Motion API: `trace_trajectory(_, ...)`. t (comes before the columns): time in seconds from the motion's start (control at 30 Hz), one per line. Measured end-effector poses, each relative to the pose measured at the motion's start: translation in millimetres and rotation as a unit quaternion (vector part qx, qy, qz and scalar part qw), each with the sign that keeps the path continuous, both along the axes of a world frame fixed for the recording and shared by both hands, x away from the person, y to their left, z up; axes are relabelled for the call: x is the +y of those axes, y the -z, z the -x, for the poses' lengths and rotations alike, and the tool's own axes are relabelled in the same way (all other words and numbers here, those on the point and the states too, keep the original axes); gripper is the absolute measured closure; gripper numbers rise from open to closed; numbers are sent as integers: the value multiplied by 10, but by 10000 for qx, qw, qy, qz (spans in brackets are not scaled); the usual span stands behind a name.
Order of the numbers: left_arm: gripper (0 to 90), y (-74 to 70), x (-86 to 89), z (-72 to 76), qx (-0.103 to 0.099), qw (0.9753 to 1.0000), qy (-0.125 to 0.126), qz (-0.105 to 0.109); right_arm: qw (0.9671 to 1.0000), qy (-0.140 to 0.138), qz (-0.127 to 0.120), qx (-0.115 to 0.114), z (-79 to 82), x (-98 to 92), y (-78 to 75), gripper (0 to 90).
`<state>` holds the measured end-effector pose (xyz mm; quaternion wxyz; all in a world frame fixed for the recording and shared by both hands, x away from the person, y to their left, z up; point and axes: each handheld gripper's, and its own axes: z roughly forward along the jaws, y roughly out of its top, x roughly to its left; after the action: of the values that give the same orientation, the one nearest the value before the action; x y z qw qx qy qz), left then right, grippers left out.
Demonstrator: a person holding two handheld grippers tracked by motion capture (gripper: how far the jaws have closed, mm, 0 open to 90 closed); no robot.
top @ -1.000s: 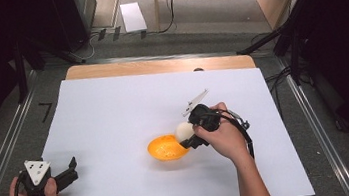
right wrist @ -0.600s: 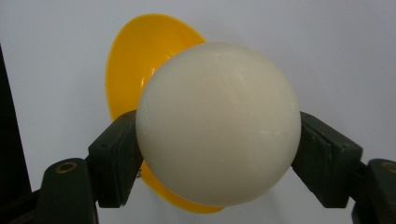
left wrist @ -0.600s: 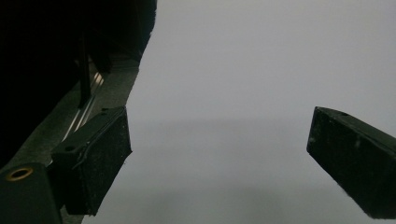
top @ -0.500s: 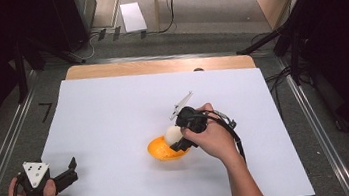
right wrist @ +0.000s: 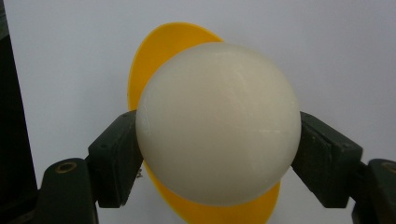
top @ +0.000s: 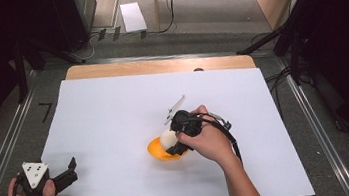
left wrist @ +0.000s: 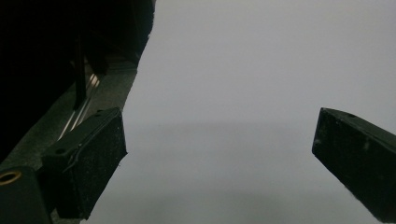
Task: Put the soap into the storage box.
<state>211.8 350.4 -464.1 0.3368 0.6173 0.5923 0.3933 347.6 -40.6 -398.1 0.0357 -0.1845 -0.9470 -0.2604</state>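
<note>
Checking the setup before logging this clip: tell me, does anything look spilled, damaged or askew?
Nothing stands out. The right gripper holds the white ball over the orange bowl; the left gripper sits open.

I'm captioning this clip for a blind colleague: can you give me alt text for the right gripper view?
A smooth white ball sits clamped between the two black jaws of the right tool, one jaw pressing on each side. Behind the ball lies an orange bowl on the white table surface.
</note>
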Motion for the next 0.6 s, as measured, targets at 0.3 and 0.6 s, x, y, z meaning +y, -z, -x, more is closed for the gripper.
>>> trace_trajectory(0.3,34,-1,5,2,-5,10000,5,14,9999,-102,78,-71,34,23,-12,238)
trace_trajectory(0.6,34,0,10,-1,-9,10000,13,52,9997,-196,62,-126,69,47,-44,238)
